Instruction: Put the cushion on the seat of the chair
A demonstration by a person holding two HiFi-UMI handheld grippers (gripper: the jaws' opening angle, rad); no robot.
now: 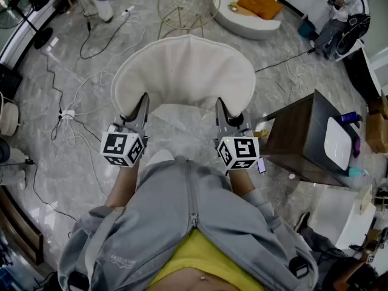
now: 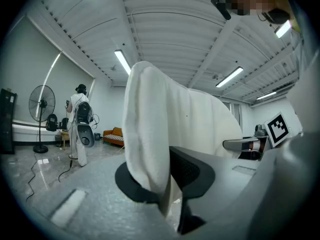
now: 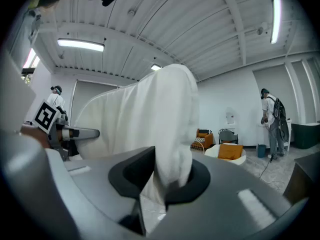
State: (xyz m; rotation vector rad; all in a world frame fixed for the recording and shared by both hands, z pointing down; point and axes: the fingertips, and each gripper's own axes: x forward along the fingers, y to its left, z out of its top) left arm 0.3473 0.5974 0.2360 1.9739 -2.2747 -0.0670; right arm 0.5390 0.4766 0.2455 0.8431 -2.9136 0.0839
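A large white cushion (image 1: 185, 71) hangs in the air in front of me, gripped at its near edge on both sides. My left gripper (image 1: 140, 111) is shut on the cushion's left edge, and the fabric (image 2: 165, 129) is pinched between its dark pads (image 2: 192, 171). My right gripper (image 1: 223, 115) is shut on the right edge, where the cloth (image 3: 150, 119) bunches between its pads (image 3: 135, 176). A gold wire chair frame (image 1: 182, 5) stands on the marble floor beyond the cushion, apart from it.
A dark wooden side table (image 1: 303, 138) with small items stands close on the right. Cables and a power strip (image 1: 68, 113) lie on the floor to the left. A white round chair with an orange pillow (image 1: 248, 11) and a person (image 1: 339, 17) are farther back.
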